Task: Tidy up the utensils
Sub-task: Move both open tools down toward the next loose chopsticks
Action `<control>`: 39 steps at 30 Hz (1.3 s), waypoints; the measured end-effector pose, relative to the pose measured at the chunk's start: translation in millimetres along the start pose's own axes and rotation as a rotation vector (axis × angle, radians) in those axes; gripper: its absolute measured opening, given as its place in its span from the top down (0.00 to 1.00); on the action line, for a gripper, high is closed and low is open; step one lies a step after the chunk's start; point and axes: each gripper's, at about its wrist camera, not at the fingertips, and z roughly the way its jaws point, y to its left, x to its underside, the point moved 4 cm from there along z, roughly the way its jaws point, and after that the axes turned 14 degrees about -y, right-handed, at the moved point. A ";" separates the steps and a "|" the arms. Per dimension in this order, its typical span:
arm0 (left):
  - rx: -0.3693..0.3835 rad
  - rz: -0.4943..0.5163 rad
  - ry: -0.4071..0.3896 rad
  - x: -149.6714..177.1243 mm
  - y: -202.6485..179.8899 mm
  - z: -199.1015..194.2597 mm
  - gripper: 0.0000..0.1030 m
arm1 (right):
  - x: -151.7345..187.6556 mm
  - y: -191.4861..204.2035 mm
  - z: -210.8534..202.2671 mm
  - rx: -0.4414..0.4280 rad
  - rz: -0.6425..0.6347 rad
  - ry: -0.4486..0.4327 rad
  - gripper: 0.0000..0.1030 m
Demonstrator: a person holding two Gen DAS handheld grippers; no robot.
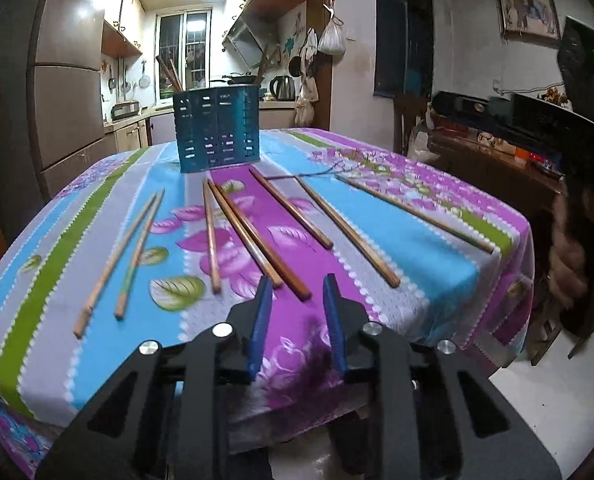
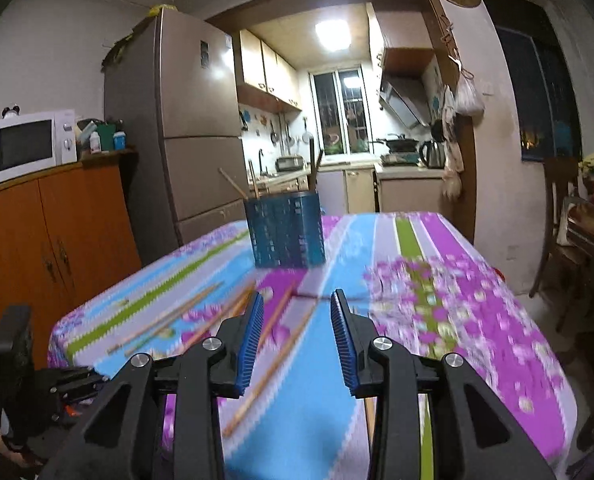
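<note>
The worktop is covered edge to edge by a cloth striped in blue, grey, green and purple with pink flowers and leaves. A blue slotted holder stands upright toward the far edge, a few sticks leaning out of its top. Loose chopsticks lie flat across the middle, fanned from the left edge to the right: two pale ones together on the left, darker brown ones near the centre, single ones spread apart toward the right corner.
</note>
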 end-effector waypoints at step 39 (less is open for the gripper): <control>-0.221 0.048 -0.080 11.4 -25.0 37.5 0.84 | 97.5 -47.5 -34.7 -0.008 -0.068 0.090 0.79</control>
